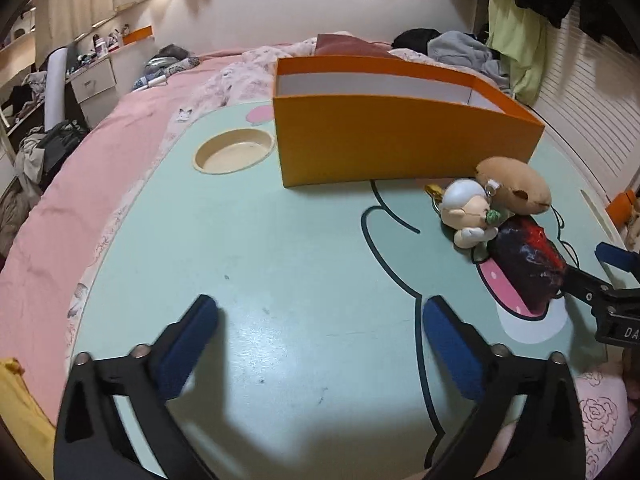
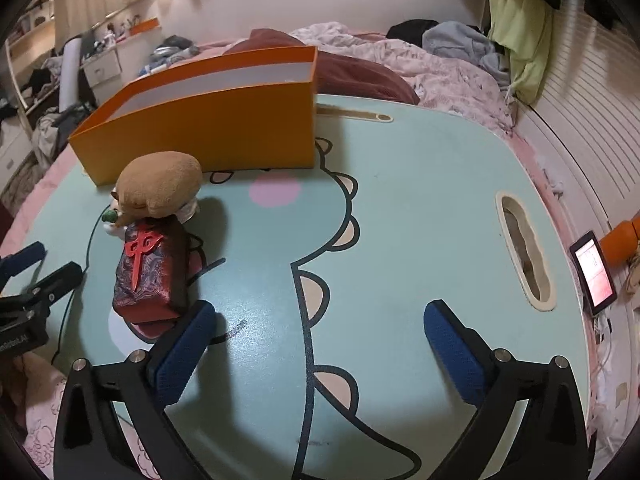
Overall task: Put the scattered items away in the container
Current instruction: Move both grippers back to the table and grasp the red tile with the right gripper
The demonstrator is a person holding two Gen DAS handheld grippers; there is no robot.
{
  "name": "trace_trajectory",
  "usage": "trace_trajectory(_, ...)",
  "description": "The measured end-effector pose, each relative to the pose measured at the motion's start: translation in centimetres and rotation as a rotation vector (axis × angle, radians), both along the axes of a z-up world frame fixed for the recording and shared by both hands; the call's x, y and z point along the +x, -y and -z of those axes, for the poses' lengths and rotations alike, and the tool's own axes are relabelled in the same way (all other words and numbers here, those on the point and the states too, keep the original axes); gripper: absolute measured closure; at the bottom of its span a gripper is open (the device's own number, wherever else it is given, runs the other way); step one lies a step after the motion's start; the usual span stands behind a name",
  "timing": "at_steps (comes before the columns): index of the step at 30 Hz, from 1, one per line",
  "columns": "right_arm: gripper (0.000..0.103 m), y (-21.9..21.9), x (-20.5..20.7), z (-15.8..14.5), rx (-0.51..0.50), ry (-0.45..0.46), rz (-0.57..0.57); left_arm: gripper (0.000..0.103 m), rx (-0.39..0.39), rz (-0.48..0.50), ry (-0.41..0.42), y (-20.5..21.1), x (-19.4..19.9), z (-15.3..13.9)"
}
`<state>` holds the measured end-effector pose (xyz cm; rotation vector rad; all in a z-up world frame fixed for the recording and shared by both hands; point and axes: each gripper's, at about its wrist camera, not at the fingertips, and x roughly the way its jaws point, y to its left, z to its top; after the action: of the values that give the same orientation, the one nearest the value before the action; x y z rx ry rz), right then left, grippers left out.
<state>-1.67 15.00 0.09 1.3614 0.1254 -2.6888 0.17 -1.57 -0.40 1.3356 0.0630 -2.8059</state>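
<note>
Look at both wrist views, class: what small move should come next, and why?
Probably ease the right gripper left so its open jaws straddle the dark red block. Both grippers are empty, the block lies nearest beside its left finger, and all three toys are outside the orange box. The left gripper faces bare tabletop.

Pink bed point(image 1: 132, 120), cluttered shelves point(image 1: 92, 52), white slatted wall point(image 2: 580, 92).
</note>
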Motion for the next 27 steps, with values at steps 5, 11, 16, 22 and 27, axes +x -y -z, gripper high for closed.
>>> trace_trajectory(5, 0.000, 0.19, 0.00, -0.05, 0.001, -0.003, 0.000, 0.000, 0.002, 0.002, -0.007, -0.01, 0.17, 0.42)
trace_trajectory(11, 0.000, 0.31, -0.10, -0.11, 0.002, 0.006, -0.008, 0.000, 0.002, 0.003, -0.008, 0.03, 0.23, 0.47)
trace_trajectory(16, 0.000, 0.39, -0.28, -0.17, 0.002, 0.015, -0.017, 0.000, 0.003, 0.003, -0.007, 0.06, 0.28, 0.57)
trace_trajectory(22, 0.000, 0.37, -0.17, -0.06, -0.002, 0.003, -0.019, 0.000, 0.003, 0.003, -0.004, 0.18, 0.07, 0.27)
trace_trajectory(27, 0.000, 0.43, -0.08, -0.10, 0.000, -0.003, -0.017, 0.000, 0.003, 0.015, 0.005, 0.37, -0.35, 0.20)
